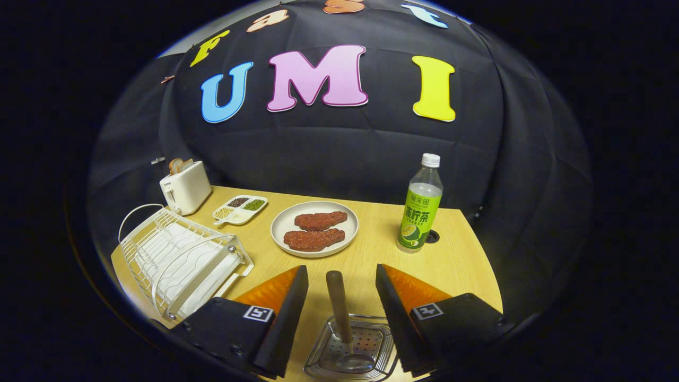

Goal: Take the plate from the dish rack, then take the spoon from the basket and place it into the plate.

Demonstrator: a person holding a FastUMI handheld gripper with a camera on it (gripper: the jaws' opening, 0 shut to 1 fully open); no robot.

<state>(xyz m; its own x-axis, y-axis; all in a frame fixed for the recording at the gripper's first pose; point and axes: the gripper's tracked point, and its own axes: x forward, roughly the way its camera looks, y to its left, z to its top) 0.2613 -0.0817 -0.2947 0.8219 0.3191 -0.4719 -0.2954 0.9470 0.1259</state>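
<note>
My gripper [342, 276] is open, its two black fingers with orange sides spread wide apart. Between them, low down, a metal basket [323, 355] holds the spoon [342, 313], whose brown wooden handle points up between the fingers and whose metal bowl rests on the basket floor. Neither finger touches the handle. Beyond the fingers a pale round plate [281, 225] lies flat on the wooden table [456, 254] with two brown meat pieces [318, 229] on it. The white wire dish rack [177, 260] stands to the left of the fingers.
A green-labelled drink bottle [420, 207] stands upright right of the plate. A white toaster [185, 185] with bread in it and a small divided tray [240, 208] of seasonings sit at the back left. The table's right edge lies beyond the bottle.
</note>
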